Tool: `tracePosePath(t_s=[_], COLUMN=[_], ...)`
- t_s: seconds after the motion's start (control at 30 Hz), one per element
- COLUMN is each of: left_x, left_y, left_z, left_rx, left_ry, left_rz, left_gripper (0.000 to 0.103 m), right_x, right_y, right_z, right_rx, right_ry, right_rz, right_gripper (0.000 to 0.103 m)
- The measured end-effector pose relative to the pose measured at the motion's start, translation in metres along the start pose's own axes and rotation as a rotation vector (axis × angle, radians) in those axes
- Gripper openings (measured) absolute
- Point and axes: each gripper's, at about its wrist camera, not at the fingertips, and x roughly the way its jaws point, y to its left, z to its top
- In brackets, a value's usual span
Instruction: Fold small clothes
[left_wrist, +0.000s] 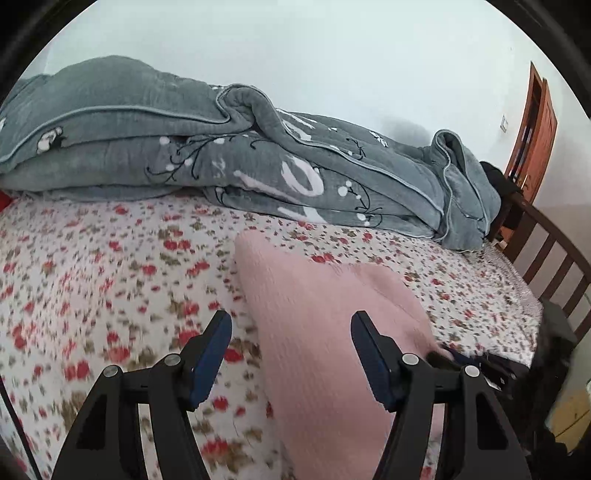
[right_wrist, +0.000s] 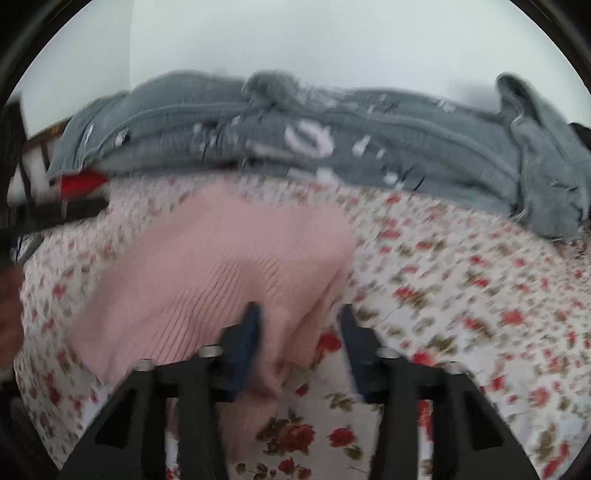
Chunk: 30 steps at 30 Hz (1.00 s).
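A pink ribbed knit garment (left_wrist: 314, 314) lies on the floral bed sheet (left_wrist: 110, 277). My left gripper (left_wrist: 290, 325) hovers over its near part, jaws wide apart; the right finger is over the pink knit, the left finger over the sheet, and neither pad presses on anything. The right wrist view is blurred. It shows the same pink garment (right_wrist: 207, 266) with its near right corner bunched up between the fingers of my right gripper (right_wrist: 299, 317). The jaws stand apart there: the cloth rests against the left finger, while the right finger is clear of it.
A rumpled grey quilt (left_wrist: 258, 166) with white print lies along the far side of the bed against the wall. A dark wooden slatted rail (left_wrist: 546, 251) edges the bed on the right, with a brown door (left_wrist: 535, 122) beyond. A red item (right_wrist: 79, 182) peeks from under the quilt.
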Motion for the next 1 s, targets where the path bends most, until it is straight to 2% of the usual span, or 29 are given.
tracePosePath(t_s=[0.1, 0.2, 0.27, 0.3, 0.4, 0.47, 0.63, 0.73, 0.8, 0.87, 0.9, 0.93, 1.0], left_x=[0.010, 0.019, 0.025, 0.028, 0.038, 0.043, 0.071, 0.097, 0.119, 0.137, 0.145, 0.150, 0.153], left_y=[0.001, 0.003, 0.001, 0.001, -0.004, -0.006, -0.007, -0.010, -0.010, -0.008, -0.006, -0.004, 0.001], left_z=[0.002, 0.007, 0.010, 0.011, 0.018, 0.023, 0.043, 0.050, 0.049, 0.045, 0.042, 0.039, 0.037], left_rx=[0.010, 0.012, 0.023, 0.028, 0.056, 0.073, 0.082, 0.143, 0.173, 0.187, 0.193, 0.192, 0.176], left_ry=[0.014, 0.028, 0.035, 0.040, 0.062, 0.061, 0.094, 0.148, 0.196, 0.227, 0.243, 0.254, 0.257], left_rz=[0.011, 0.009, 0.004, 0.007, 0.022, 0.023, -0.014, -0.043, -0.057, -0.034, -0.018, -0.014, -0.022], left_gripper=[0.064, 0.064, 0.064, 0.064, 0.064, 0.064, 0.064, 0.065, 0.064, 0.064, 0.062, 0.054, 0.053], right_x=[-0.016, -0.027, -0.003, 0.005, -0.009, -0.016, -0.004, 0.016, 0.034, 0.056, 0.070, 0.078, 0.082], right_y=[0.005, -0.007, -0.018, -0.019, -0.013, -0.012, -0.009, -0.008, -0.011, -0.013, -0.016, -0.019, -0.025], right_z=[0.001, 0.004, 0.000, -0.003, 0.004, 0.011, 0.044, 0.061, 0.069, 0.069, 0.066, 0.063, 0.061], right_rx=[-0.001, 0.089, 0.115, 0.108, 0.055, 0.048, 0.003, -0.019, -0.020, -0.027, -0.022, -0.010, 0.017], right_ry=[-0.063, -0.104, -0.004, 0.019, 0.008, -0.003, -0.021, -0.027, -0.010, 0.047, 0.096, 0.123, 0.128], right_rz=[-0.003, 0.055, 0.019, -0.015, -0.036, -0.048, -0.050, -0.044, -0.041, -0.058, -0.063, -0.058, -0.044], right_gripper=[0.010, 0.010, 0.010, 0.009, 0.011, 0.026, 0.027, 0.030, 0.030, 0.030, 0.030, 0.029, 0.029])
